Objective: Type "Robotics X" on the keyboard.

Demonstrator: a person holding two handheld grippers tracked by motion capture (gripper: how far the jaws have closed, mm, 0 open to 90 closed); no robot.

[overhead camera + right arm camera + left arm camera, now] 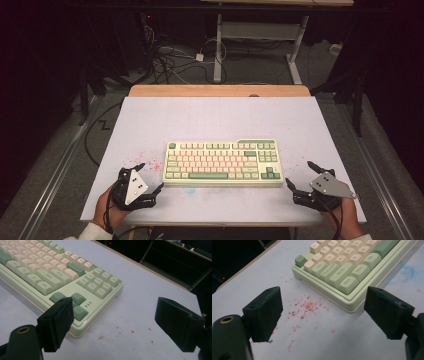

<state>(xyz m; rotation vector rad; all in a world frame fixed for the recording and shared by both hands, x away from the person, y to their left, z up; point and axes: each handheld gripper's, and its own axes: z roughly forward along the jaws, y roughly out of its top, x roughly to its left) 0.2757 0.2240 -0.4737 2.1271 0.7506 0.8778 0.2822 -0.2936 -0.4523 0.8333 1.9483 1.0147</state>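
A white tabletop (150, 120) (flecked with red specks) carries a pale green keyboard (223, 162) with cream and darker green keys, lying near its front edge. Left tongs (149, 178) and right tongs (299, 174) flank it, both spread wide, grasping nothing.

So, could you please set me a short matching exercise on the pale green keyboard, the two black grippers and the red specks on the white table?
Things:
1. pale green and cream keyboard
2. left black two-jaw gripper
3. right black two-jaw gripper
4. scatter of red specks

Places:
A. off the keyboard's arrow-key end, open
B. middle of the white table
C. on the table by the Ctrl corner
D. off the keyboard's Esc end, open

Pairs: 1-B, 2-D, 3-A, 4-C
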